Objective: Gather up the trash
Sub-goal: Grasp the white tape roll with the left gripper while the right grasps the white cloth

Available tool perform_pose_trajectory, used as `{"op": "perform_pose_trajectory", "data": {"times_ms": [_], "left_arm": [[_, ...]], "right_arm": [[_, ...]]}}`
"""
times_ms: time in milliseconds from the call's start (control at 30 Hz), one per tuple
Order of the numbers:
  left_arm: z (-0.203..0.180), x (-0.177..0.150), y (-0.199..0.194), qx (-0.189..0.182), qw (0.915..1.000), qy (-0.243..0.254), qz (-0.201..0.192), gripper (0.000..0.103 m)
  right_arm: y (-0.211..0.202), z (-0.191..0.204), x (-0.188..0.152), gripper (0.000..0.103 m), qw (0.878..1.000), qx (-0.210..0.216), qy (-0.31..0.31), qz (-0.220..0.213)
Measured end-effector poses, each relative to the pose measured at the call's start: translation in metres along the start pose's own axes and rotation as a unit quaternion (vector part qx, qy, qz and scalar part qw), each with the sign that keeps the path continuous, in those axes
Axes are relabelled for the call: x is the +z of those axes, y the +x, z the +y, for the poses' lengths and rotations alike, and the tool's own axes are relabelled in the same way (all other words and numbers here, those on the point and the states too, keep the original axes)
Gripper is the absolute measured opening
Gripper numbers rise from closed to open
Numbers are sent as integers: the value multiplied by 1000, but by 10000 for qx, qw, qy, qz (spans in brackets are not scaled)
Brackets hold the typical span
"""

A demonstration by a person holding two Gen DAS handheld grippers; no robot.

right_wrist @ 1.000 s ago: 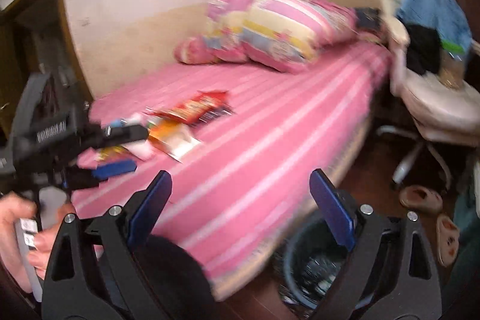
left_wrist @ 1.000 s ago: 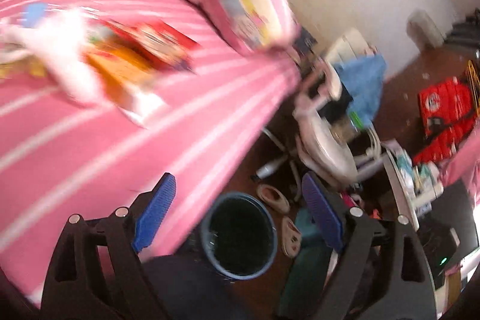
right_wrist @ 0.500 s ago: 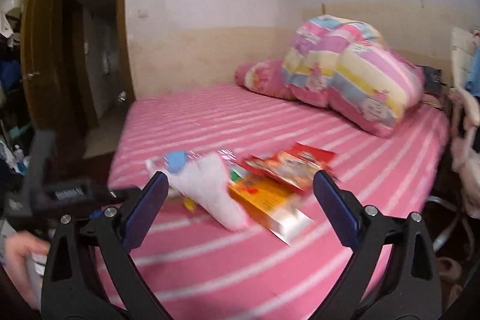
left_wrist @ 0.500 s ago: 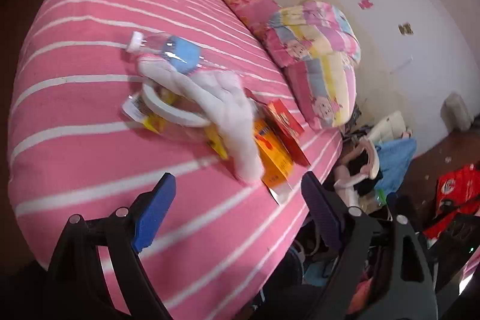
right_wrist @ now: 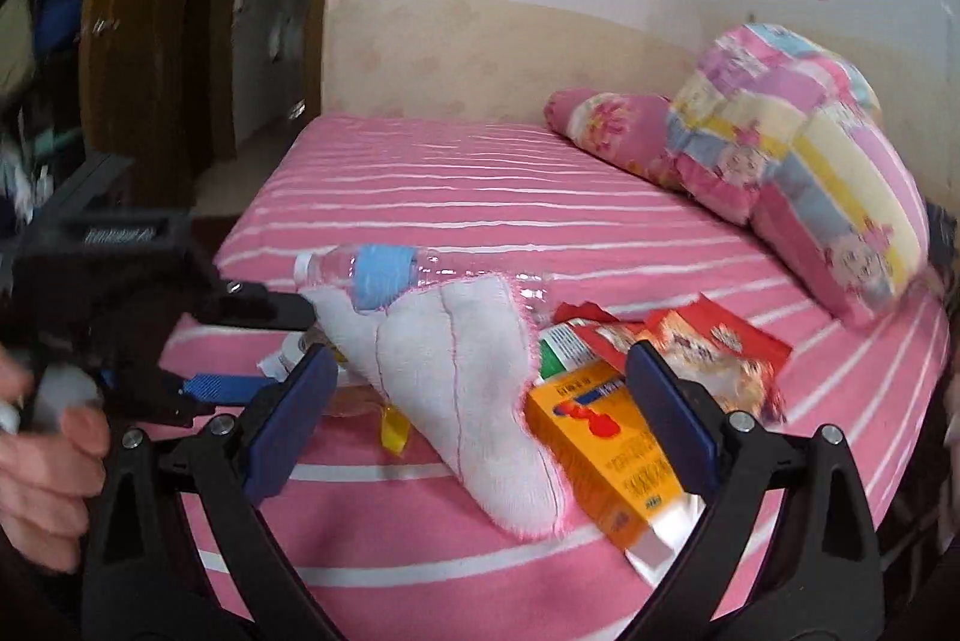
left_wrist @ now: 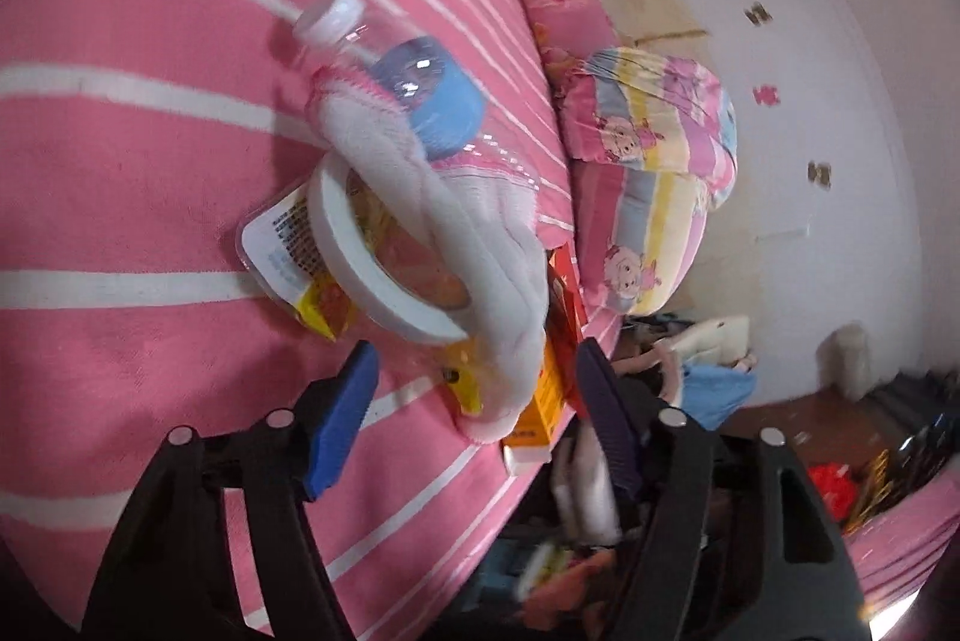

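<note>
The approach step is judged in hand. The left gripper [left_wrist: 474,395], jaws apart and empty, is aimed at the trash pile beside the white sock [left_wrist: 480,245] on the bed [left_wrist: 120,161]; the right gripper [right_wrist: 480,401] is also spread. Next, one wrapper must be enclosed.

Left gripper [left_wrist: 474,419]: now close over the trash pile on the bed, its spread jaws flanking the toe of the white sock [left_wrist: 480,269]; a second ago it faced the floor bin.
Right gripper [right_wrist: 480,419]: swung from the bed's edge and bin to face the pile, nearer, jaws wide apart.
</note>
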State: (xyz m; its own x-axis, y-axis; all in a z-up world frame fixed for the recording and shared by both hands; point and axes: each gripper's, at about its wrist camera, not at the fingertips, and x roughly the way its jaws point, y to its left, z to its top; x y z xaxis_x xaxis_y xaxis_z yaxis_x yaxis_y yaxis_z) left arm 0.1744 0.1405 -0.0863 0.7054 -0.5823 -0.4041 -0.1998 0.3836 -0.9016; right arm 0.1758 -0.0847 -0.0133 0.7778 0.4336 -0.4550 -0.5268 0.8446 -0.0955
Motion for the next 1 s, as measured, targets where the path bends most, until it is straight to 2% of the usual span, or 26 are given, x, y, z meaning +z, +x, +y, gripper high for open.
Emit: {"op": "perform_pose_trajectory", "data": {"times_ms": [167, 267, 333, 467, 600, 667, 800, 867, 1000], "left_arm": [[6, 3, 11, -244, 9991, -306, 151, 61], [6, 6, 19, -200, 9991, -343, 149, 61], [9, 8, 24, -226, 9984, -482, 174, 55], [16, 9, 33, -172, 9975, -657, 213, 36], [15, 9, 32, -125, 9979, -629, 123, 27], [14, 8, 29, -138, 9981, -604, 60, 25], [14, 7, 22, -114, 9984, -546, -50, 24], [17, 6, 19, -103, 9983, -571, -60, 25], [18, 5, 15, -7, 9982, -585, -118, 31]], "right_arm": [[24, 10, -8, 85, 9988, 60, -391, 294], [36, 7, -11, 81, 9981, 87, -346, 506], [41, 7, -12, 81, 9979, 84, -357, 538], [58, 8, -17, 81, 9959, 54, -547, 720], [72, 11, -22, 78, 9931, 91, -683, 945], [75, 11, -23, 70, 9925, 184, -680, 998], [73, 9, -22, 36, 9925, 282, -598, 1028], [70, 8, -20, 32, 9931, 283, -539, 1001], [68, 5, -18, 32, 9938, 266, -410, 999]]}}
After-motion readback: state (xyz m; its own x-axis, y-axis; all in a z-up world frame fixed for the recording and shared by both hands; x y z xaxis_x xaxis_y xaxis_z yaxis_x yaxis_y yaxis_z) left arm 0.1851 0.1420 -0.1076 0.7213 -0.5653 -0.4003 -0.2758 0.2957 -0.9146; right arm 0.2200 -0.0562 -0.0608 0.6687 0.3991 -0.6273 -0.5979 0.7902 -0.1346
